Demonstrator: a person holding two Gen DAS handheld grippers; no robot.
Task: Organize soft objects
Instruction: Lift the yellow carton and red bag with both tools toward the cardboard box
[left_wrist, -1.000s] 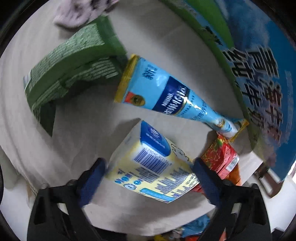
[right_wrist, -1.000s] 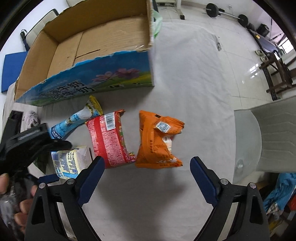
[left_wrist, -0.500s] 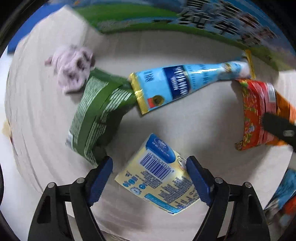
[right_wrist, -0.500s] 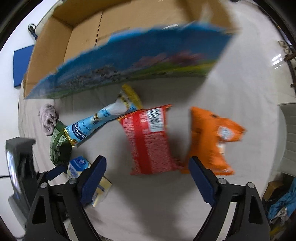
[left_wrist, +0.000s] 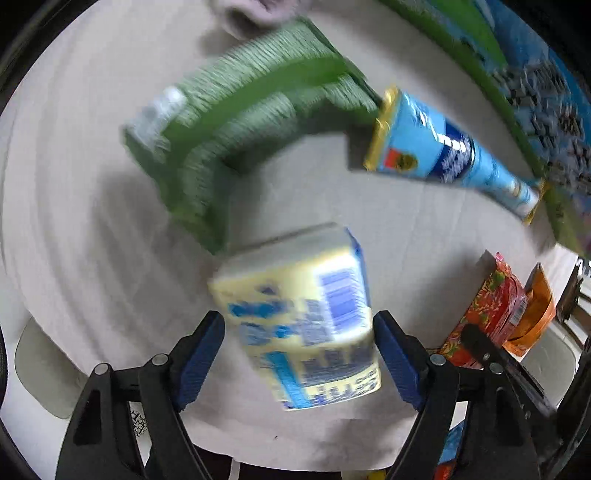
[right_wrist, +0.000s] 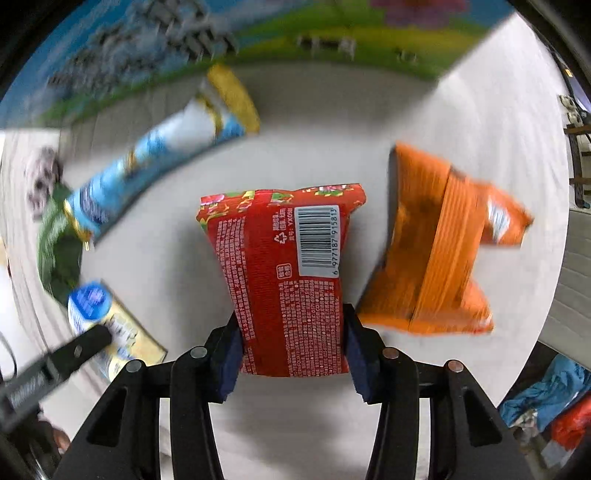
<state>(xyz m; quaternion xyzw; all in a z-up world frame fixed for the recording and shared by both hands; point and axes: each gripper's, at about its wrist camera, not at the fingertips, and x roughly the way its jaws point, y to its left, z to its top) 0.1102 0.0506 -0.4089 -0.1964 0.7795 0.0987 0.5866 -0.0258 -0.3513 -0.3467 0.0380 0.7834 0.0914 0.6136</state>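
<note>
My left gripper (left_wrist: 299, 354) has its jaws on both sides of a pale yellow and blue tissue pack (left_wrist: 303, 317), close to its sides; the view is blurred and contact is unclear. My right gripper (right_wrist: 291, 350) is shut on a red snack bag (right_wrist: 288, 273) with a barcode. An orange snack bag (right_wrist: 439, 247) lies just right of it. A long blue wafer pack (left_wrist: 450, 155) and a green packet (left_wrist: 236, 136) lie beyond the tissue pack. The tissue pack also shows in the right wrist view (right_wrist: 110, 325), with the left gripper's finger (right_wrist: 77, 350) on it.
A large cardboard box with a blue and green printed side (right_wrist: 258, 33) stands along the far edge of the white cloth. A small purplish cloth (right_wrist: 40, 181) lies at the far left. A grey chair seat (right_wrist: 576, 288) is at the right.
My right gripper moved down onto the red snack bag and closed on it. My left gripper moved in around the tissue pack and narrowed.
</note>
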